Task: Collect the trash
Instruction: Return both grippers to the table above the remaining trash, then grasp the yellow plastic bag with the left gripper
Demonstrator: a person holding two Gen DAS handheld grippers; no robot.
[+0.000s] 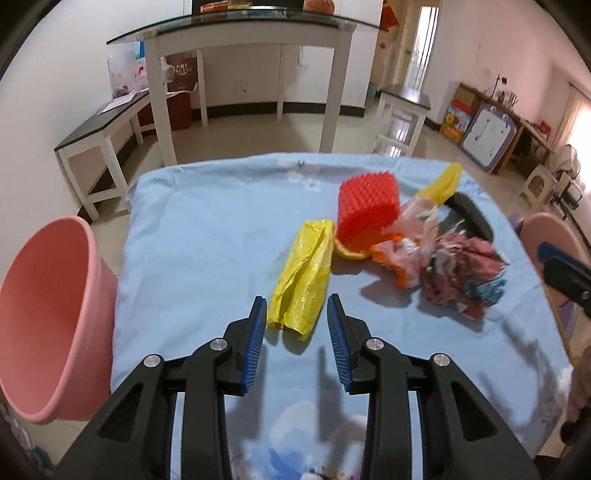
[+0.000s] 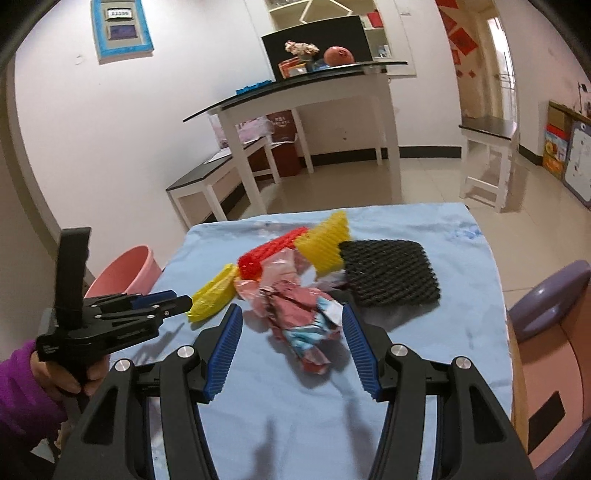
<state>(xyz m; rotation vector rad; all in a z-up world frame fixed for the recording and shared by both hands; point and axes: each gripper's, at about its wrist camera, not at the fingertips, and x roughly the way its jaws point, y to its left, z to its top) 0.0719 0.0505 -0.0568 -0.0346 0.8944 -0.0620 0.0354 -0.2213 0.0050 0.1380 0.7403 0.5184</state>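
Trash lies in a heap on the blue cloth (image 1: 207, 236). A crumpled yellow bag (image 1: 303, 280) lies nearest my left gripper (image 1: 296, 304), which stands open with the bag's near end between its blue pads, not pressed. Behind it sit a red foam net (image 1: 369, 210), a yellow foam net (image 1: 443, 184) and orange-pink wrappers (image 1: 402, 254). My right gripper (image 2: 291, 317) is open around a crumpled pink and blue wrapper (image 2: 303, 325), pads apart from it. A black foam net (image 2: 388, 273) lies further back right. In the right wrist view the left gripper (image 2: 162, 304) shows at left, held by a hand.
A pink bucket (image 1: 48, 317) stands on the floor at the table's left edge. A lilac and pink chair (image 2: 546, 295) is at the right edge. Beyond the cloth stand a white glass-topped table (image 1: 240, 26), a low bench (image 1: 99, 125) and a stool (image 2: 487, 129).
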